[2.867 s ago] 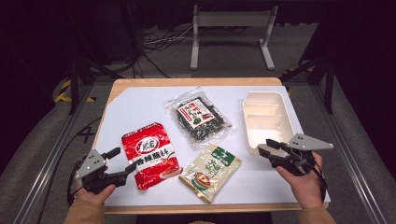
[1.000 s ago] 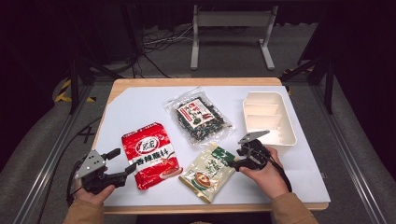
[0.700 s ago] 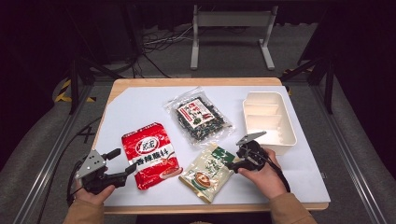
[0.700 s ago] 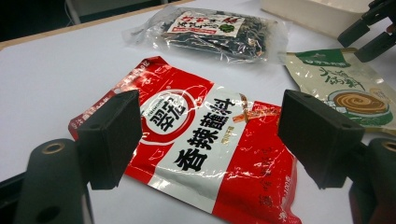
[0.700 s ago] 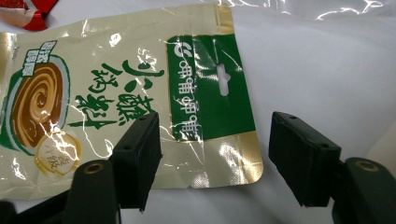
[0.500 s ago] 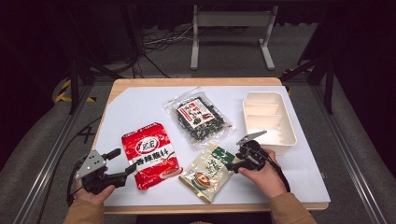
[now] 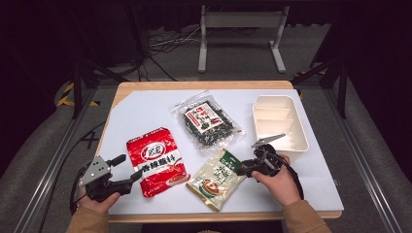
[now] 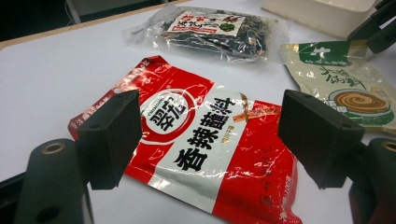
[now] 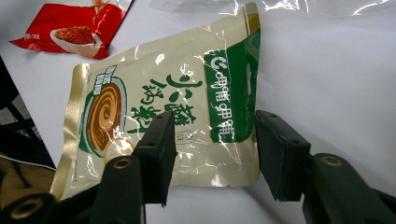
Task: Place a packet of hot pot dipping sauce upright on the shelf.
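My right tongs (image 7: 245, 170) sit low over the near right corner of the cream-and-green sauce pouch (image 7: 217, 173), which lies flat on the white surface (image 7: 145, 114), between the red seasoning pouch (image 7: 157, 161) and the white divided tray (image 7: 279, 121). In the right gripper view (image 9: 212, 149) the two black jaws straddle the pouch's (image 9: 163, 107) green-banded end, one pad over the printed face and the other just past its edge, with a clear gap between them; I can't see either pad pressing on the foil. Those jaws have just been closing, with the pouch's corner between them, and they stand at a middling width.

My left tongs (image 7: 130, 174) rest near the surface's near left corner, just beside the lower left edge of the red seasoning pouch. In the left gripper view (image 8: 210, 140) the jaws stand wide apart, framing the red pouch (image 8: 201, 144) without touching it; nothing is held.

Farther back, a clear bag of dark dried seaweed (image 7: 207, 121) lies at an angle near the middle of the surface, apart from both tongs. The tray stands at the far right, close behind my right hand (image 7: 277, 179).
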A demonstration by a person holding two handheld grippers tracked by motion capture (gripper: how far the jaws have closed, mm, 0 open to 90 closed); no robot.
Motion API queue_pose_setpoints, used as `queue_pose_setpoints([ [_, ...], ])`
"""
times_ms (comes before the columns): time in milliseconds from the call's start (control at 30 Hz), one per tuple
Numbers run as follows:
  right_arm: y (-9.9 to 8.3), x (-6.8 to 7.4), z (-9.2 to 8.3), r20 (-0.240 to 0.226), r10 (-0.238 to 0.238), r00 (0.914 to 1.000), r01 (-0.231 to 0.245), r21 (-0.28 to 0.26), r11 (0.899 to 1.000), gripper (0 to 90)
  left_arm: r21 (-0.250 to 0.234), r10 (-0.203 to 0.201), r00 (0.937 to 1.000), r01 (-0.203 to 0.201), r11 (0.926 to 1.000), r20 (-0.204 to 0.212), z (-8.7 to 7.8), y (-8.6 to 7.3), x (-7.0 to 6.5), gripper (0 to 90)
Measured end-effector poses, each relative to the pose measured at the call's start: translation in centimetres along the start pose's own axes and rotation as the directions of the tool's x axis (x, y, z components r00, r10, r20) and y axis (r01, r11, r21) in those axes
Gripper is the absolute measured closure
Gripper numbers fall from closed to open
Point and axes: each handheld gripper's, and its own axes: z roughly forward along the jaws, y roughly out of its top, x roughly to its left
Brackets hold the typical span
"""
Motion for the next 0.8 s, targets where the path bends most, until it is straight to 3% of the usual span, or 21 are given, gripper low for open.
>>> queue_pose_setpoints([
  [300,0.1,-0.8,1.6,-0.041,0.016,0.999,-0.014,0.045,0.999,56.4,0.006,0.01,0.9999,-0.01,0.9999,-0.002,0.1,0.0,-0.1,22.4],
  [533,0.1,-0.8,2.1,0.012,-0.038,0.9992,0.037,0.068,0.997,71.8,0.01,0.015,0.9999,-0.015,0.9998,-0.004,0.2,0.0,-0.1,22.4],
  [600,0.1,-0.6,2.2,0.051,-0.082,0.9954,0.078,0.071,0.994,82.8,0.011,0.012,0.9999,-0.012,0.9999,-0.003,0.2,0.0,-0.1,22.3],
  [800,0.2,-0.2,2.2,0.081,-0.103,0.9914,0.095,0.089,0.991,89.5,0.01,0.012,0.9999,-0.012,0.9999,-0.003,0.2,0.0,-0.1,22.3],
])
